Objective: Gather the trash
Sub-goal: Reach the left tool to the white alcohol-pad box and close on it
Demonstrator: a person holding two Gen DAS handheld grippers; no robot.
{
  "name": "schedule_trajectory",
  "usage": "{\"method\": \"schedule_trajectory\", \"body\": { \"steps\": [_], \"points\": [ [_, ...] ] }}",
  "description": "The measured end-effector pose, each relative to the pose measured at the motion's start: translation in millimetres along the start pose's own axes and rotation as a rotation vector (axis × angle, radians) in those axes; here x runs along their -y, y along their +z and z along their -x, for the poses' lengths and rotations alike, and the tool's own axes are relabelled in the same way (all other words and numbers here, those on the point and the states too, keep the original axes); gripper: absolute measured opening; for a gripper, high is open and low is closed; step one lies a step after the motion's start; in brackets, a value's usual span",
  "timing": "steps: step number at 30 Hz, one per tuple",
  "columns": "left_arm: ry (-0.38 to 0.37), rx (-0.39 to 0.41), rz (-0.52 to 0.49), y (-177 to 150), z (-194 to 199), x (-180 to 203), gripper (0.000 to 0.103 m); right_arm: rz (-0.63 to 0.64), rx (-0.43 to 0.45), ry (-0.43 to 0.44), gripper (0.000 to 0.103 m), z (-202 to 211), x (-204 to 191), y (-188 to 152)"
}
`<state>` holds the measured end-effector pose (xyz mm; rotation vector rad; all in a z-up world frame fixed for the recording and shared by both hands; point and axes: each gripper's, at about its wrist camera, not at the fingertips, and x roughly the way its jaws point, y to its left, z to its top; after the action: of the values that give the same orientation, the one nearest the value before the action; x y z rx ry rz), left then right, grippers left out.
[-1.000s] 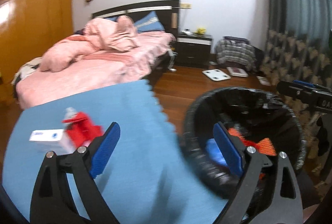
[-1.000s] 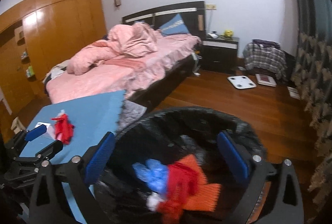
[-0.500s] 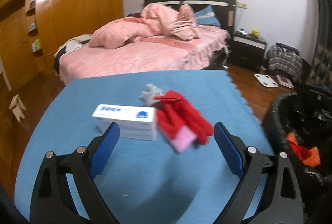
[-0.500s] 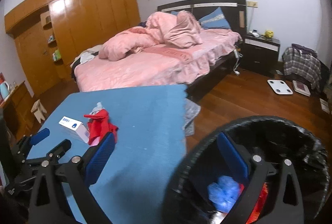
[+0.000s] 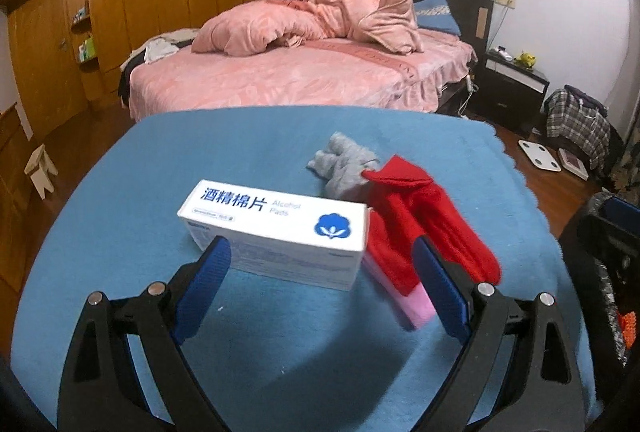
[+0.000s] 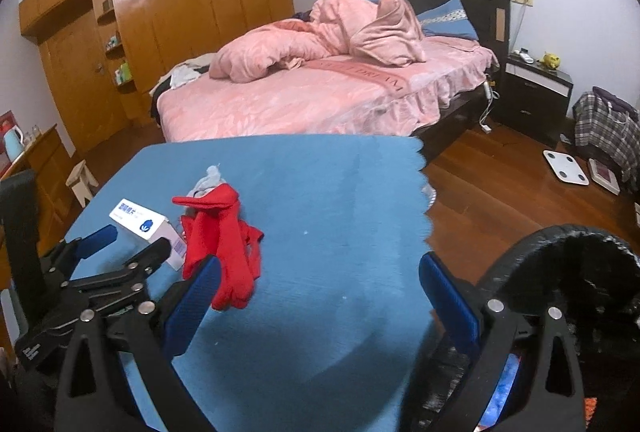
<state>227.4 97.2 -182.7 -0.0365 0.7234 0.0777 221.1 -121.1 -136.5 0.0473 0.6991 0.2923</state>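
A white alcohol-pads box [image 5: 276, 232] lies on the blue mat [image 5: 200, 159], with red cloth [image 5: 424, 220], a pink piece [image 5: 404, 298] and a grey wad [image 5: 344, 163] at its right. My left gripper [image 5: 320, 272] is open just in front of the box, which sits between the blue fingertips. In the right wrist view the box [image 6: 148, 226], red cloth [image 6: 224, 248] and left gripper [image 6: 132, 238] appear at left. My right gripper [image 6: 318, 290] hangs open and empty over the mat's right part, next to the black-lined trash bin [image 6: 568, 272].
A bed with pink bedding [image 5: 304, 71] stands beyond the mat. A wooden wardrobe [image 6: 180, 11] fills the left wall, with a small stool [image 5: 40, 169] below. A nightstand [image 6: 536, 91], a scale [image 6: 566, 165] and a plaid bag [image 6: 608, 129] are on the wooden floor at right.
Both grippers swung left, away from the bin toward the mat. The left gripper closed in on the white box, which now sits between its open fingers.
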Motion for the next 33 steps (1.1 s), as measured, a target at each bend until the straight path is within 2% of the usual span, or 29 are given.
{"method": "schedule_trajectory", "body": {
  "steps": [7,17,26,33],
  "points": [
    [0.025,-0.028,0.061,-8,0,-26,0.089,0.014,-0.022,0.018,0.097,-13,-11,-4],
    [0.106,-0.03,0.122,-21,19,-67,0.089,0.029,-0.037,0.036,0.097,-23,-25,-10],
    [0.045,-0.005,0.106,-6,12,-42,0.089,0.019,-0.032,0.017,0.097,-28,-21,-5],
    [0.116,-0.026,0.124,11,-13,-34,0.089,0.015,-0.034,0.009,0.097,-30,-16,-3]
  ]
}}
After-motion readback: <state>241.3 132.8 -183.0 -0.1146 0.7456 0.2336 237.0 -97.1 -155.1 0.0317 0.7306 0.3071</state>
